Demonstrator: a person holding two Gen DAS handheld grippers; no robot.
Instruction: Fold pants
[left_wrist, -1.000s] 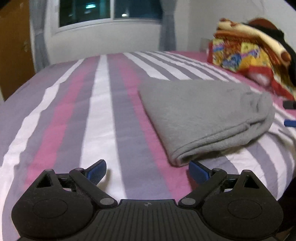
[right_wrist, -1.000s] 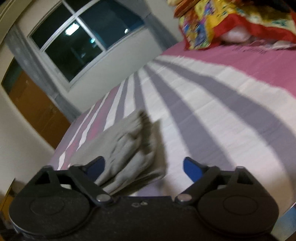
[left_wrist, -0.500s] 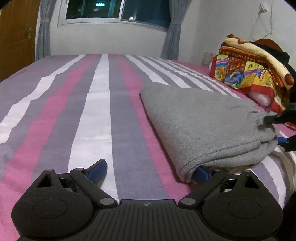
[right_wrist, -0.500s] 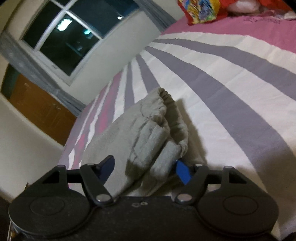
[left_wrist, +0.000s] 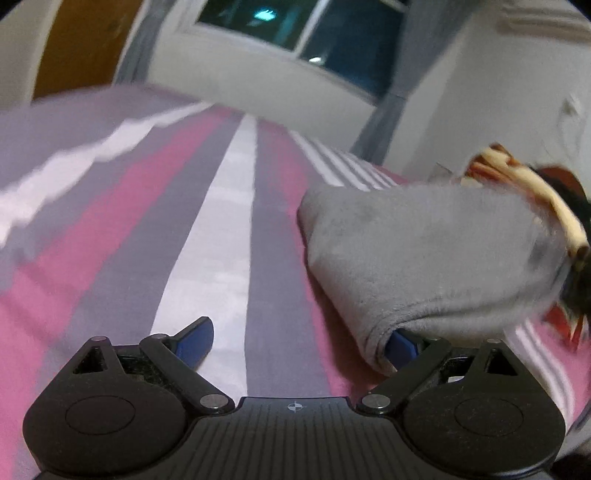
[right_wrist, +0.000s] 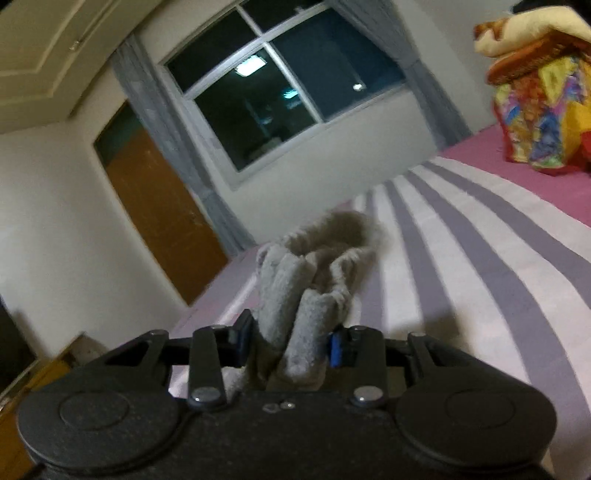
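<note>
The folded grey pants lie on the striped bed, raised at their right side. My left gripper is open; its right finger is tucked under the pants' near folded edge and its left finger rests over the sheet. My right gripper is shut on the bunched end of the grey pants and holds it up off the bed.
The bed sheet has pink, grey and white stripes. A pile of colourful blankets sits at the far right of the bed. A window, curtains and a wooden door line the far wall.
My right gripper closed on the bunched end of the pants and lifted it. My left gripper's right finger slid under the near fold and the view tilted up.
</note>
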